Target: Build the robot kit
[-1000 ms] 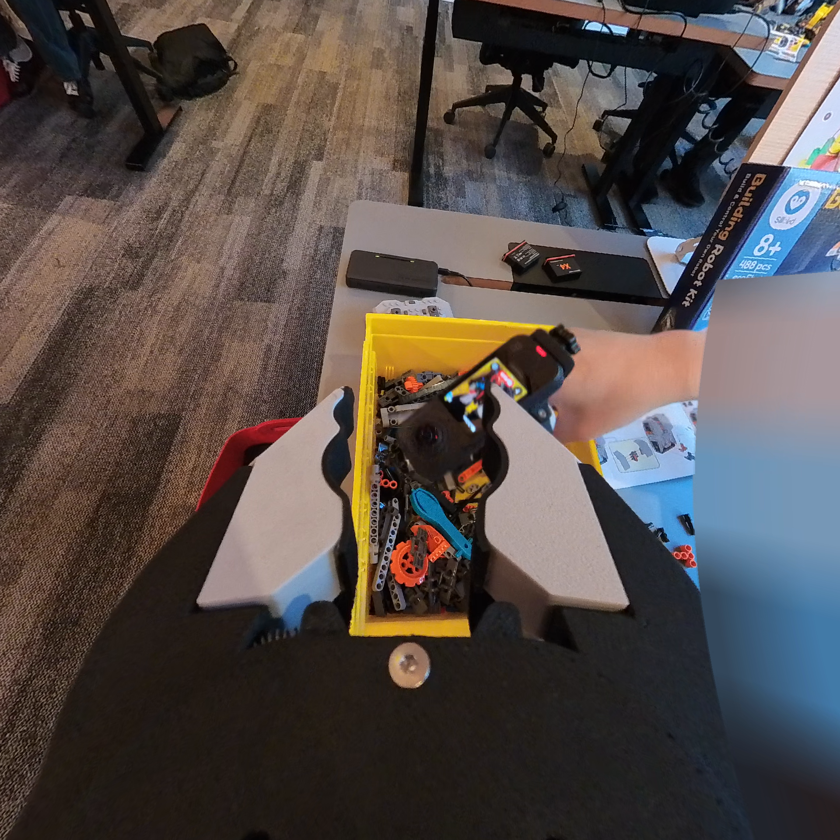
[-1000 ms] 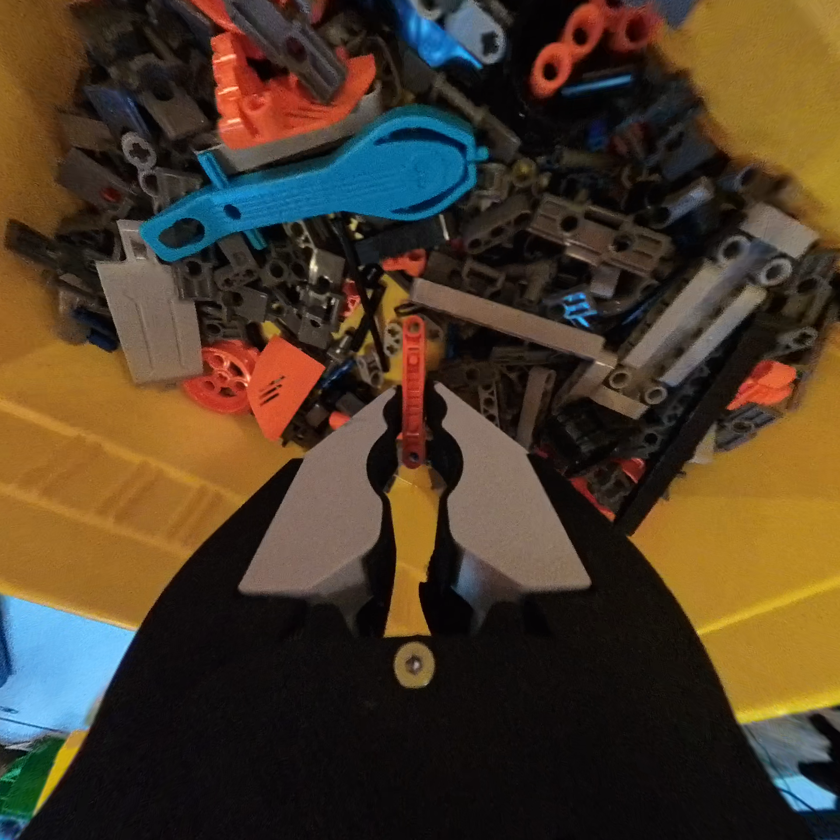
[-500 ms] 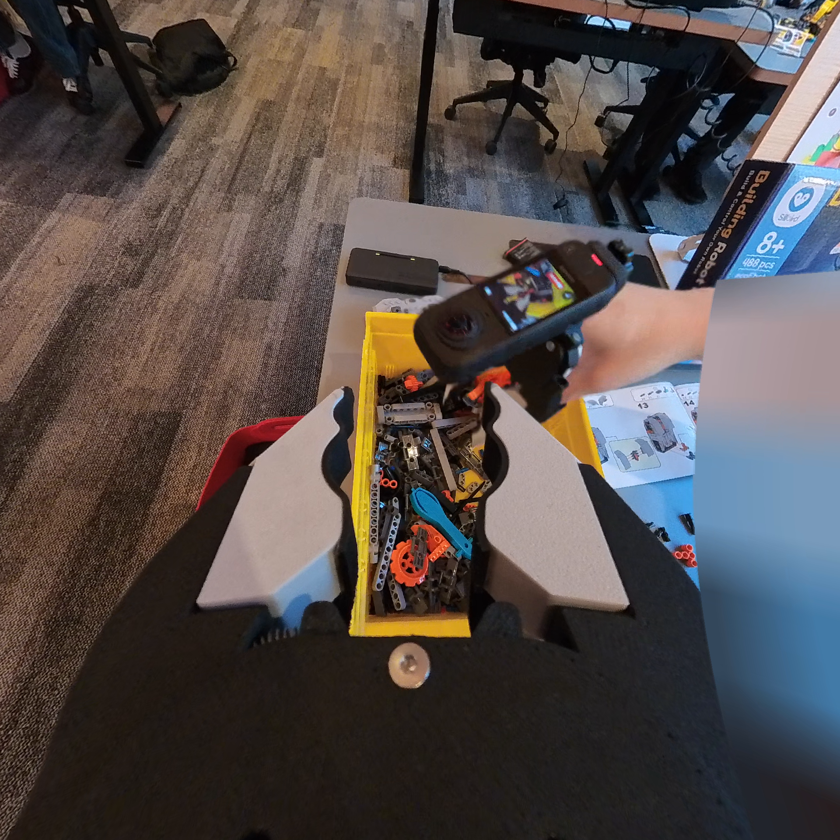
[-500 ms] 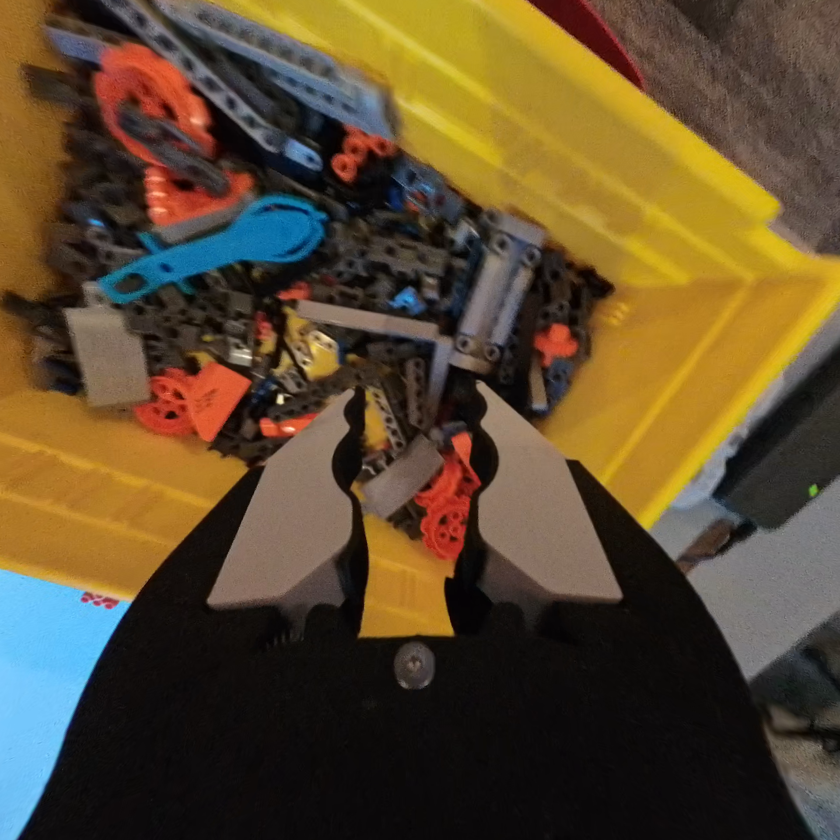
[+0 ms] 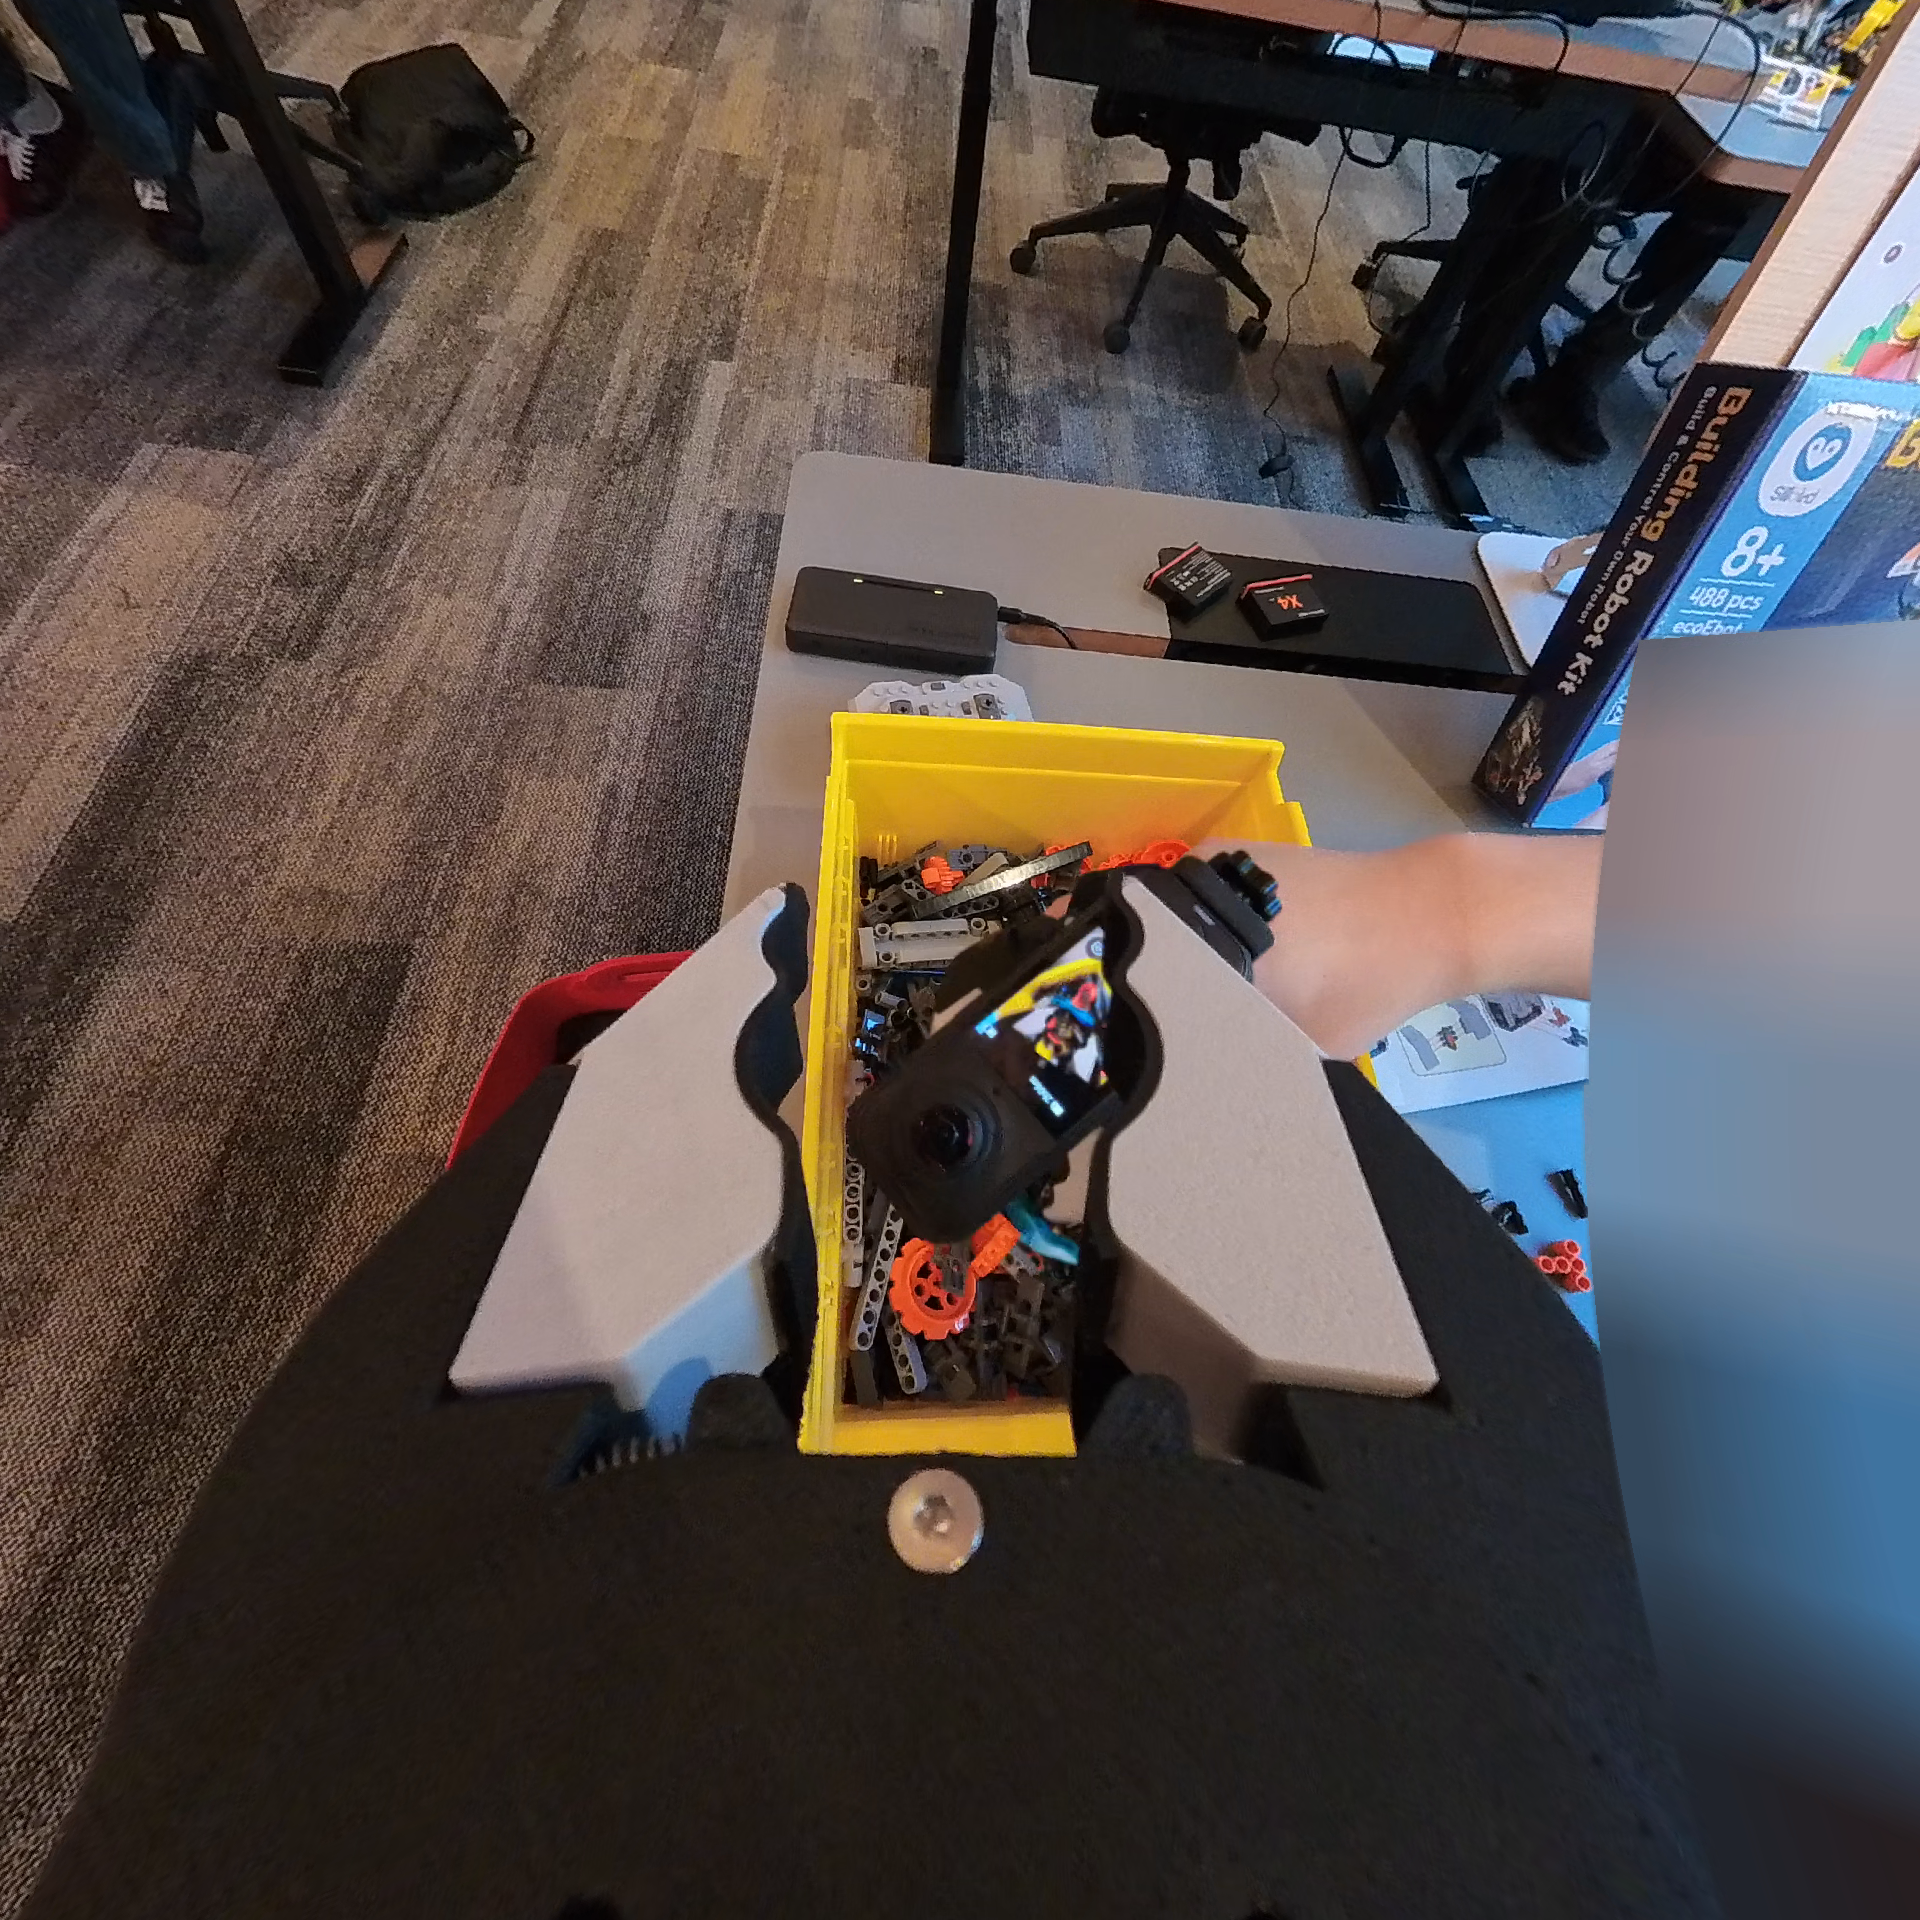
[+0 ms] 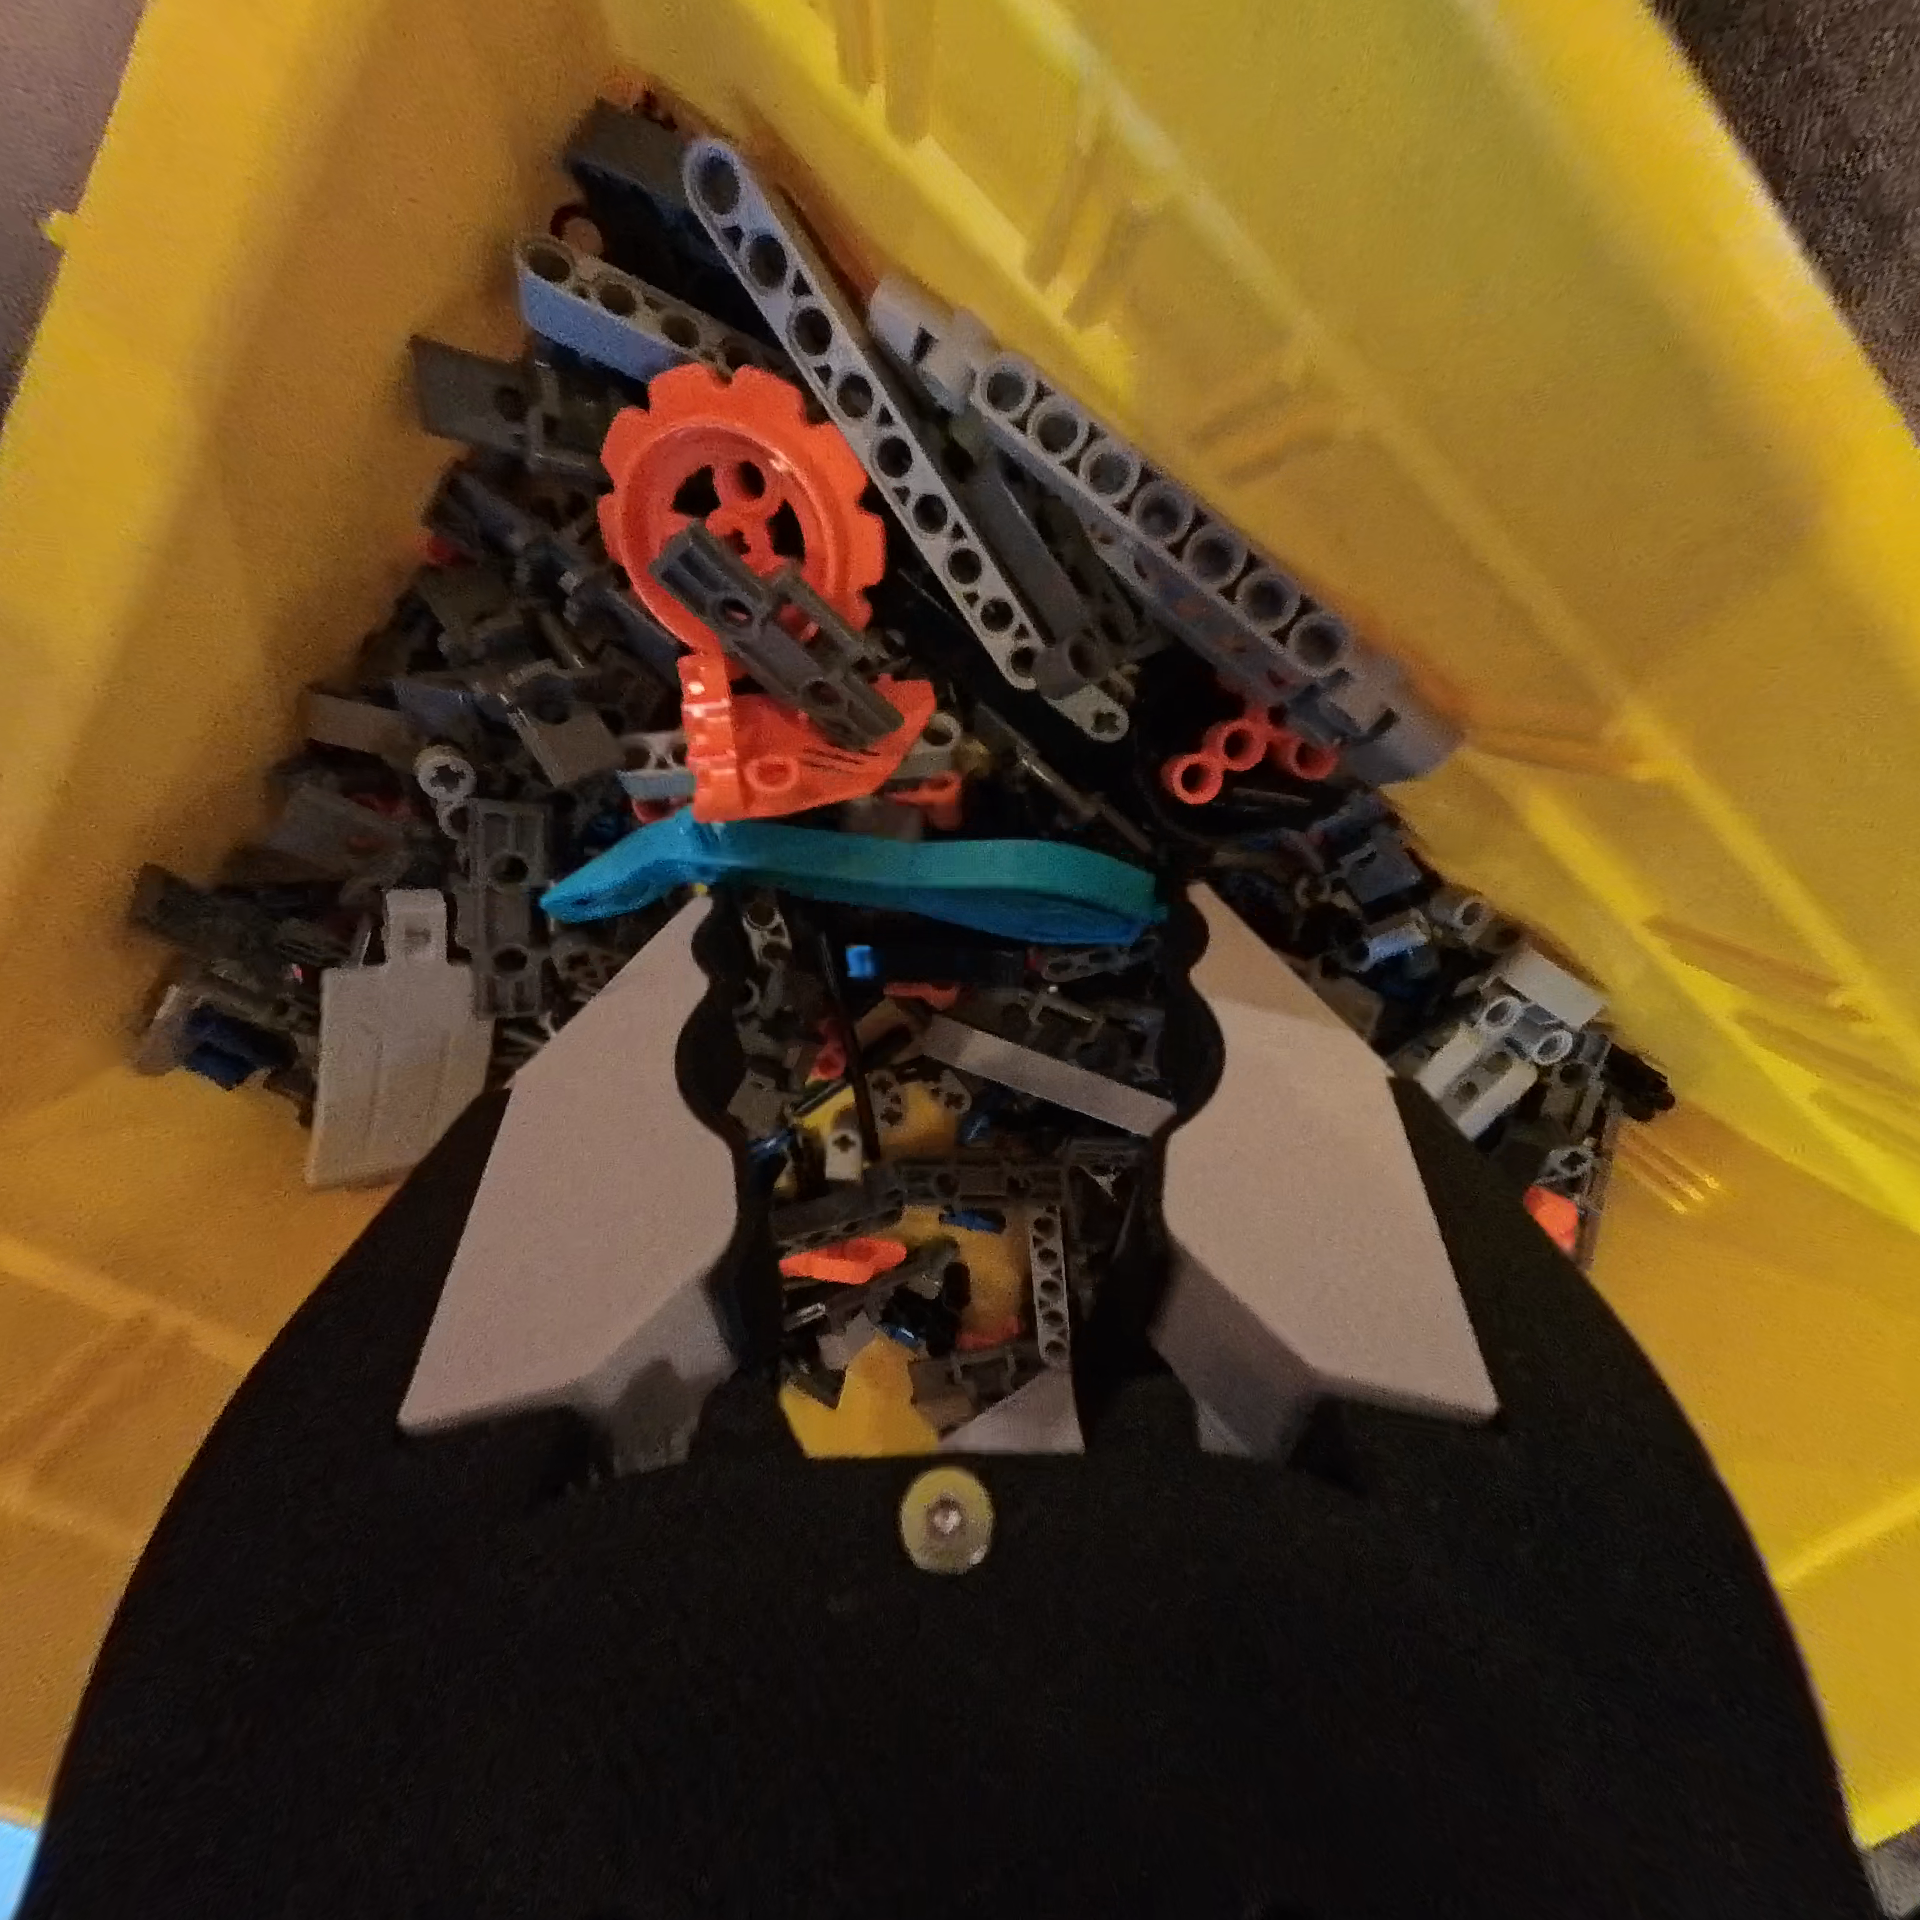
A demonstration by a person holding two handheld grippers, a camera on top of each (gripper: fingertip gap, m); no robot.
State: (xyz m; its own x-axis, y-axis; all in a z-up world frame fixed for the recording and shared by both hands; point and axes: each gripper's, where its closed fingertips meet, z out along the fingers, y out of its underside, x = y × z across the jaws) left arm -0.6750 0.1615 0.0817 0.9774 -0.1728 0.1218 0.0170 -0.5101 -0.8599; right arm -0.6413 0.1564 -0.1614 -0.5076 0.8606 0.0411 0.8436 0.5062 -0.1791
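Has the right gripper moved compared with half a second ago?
Yes. The right gripper has dropped from above the yellow plastic bin's far rim down into it, jaws open over the parts.

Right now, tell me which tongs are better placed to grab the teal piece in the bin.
Right. The right tongs are open inside the yellow bin, tips beside the teal piece. The left tongs hang open above the bin.

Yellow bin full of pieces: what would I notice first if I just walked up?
The yellow bin on the grey table, heaped with dark building pieces. In the right wrist view, an orange gear wheel lies on top of the heap, a blue flat tool just below it. The right gripper hangs open over the pile; the left gripper is open above the bin's near end.
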